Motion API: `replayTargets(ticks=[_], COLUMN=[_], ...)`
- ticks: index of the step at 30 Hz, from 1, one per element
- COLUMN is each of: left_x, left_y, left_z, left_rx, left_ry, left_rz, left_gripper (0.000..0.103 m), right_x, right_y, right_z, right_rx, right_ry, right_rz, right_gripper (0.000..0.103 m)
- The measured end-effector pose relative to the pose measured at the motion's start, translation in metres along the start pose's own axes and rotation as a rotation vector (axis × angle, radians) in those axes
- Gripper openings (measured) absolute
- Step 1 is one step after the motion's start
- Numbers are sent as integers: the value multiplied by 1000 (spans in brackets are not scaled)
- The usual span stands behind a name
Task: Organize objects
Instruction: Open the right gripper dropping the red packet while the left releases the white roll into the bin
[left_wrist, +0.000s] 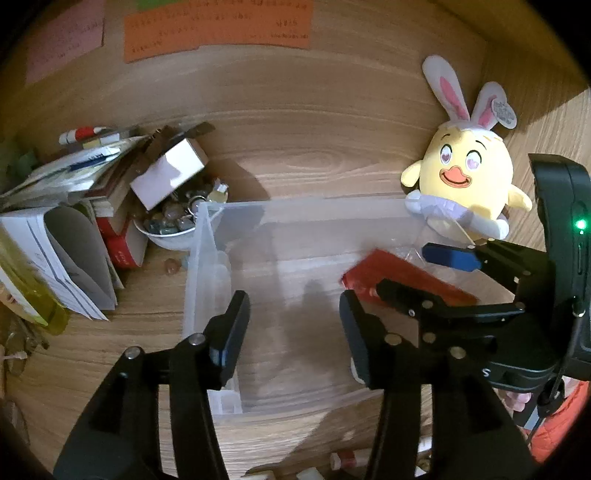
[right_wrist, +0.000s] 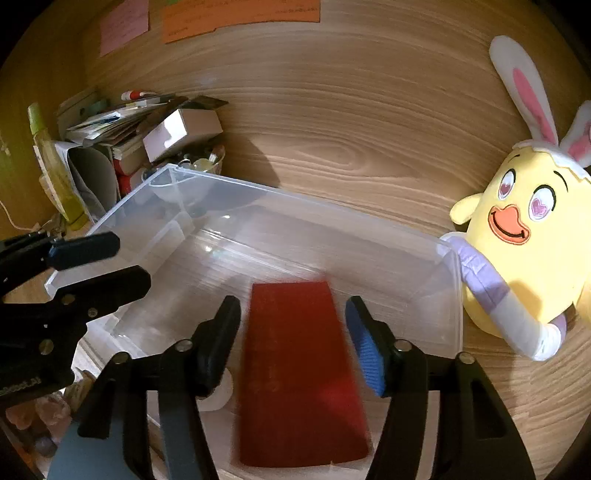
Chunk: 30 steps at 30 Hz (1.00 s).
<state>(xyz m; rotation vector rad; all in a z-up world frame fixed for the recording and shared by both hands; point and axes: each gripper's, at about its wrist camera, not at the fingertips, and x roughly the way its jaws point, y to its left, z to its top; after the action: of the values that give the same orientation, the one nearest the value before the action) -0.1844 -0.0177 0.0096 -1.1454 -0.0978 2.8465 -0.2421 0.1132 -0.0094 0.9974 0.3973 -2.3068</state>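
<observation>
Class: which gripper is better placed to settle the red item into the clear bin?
Probably the right gripper: the red item lies between its open jaws over the clear bin. The left gripper holds nothing.

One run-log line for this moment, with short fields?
left gripper: open, empty | right gripper: open, red book between jaws, blurred | clear bin: below

Yellow bunny-eared plush (right_wrist: 524, 243), orange wall note (left_wrist: 218, 27), wood desk (left_wrist: 314, 147)

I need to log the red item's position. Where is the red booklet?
In the right wrist view the red booklet lies between the right gripper's open jaws, over the clear bin's near right end.
</observation>
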Motion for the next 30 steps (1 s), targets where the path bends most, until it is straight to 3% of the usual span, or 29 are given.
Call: replayTargets(ticks=[2,5,9,15,19,30], left_x=[-1,-6,-19,-43,-56,-80], left_y=[1,2,1,0,-2,3], left_z=[0,1,1,-1,-6,-33], left_rx=[-5,-11,-11,8,15,17], left_ry=[3,6,-18,-55,-70,-65], left_rz=[-2,-8,-5,6,14,12], left_gripper=[51,52,69,77,89,95], right_x=[-2,-8,-18,-43,-59,-107], right_y=[-1,-1,-3,-1,3,2], right_z=[0,2,4,2,-4,-31], right_rx=[5,6,12,8,-5,0], right_ry=[-7,-19,-41,-89,-114,-190], right_rz=[2,0,-4,-6,0,10], right_gripper=[71,72,78,81,82,87])
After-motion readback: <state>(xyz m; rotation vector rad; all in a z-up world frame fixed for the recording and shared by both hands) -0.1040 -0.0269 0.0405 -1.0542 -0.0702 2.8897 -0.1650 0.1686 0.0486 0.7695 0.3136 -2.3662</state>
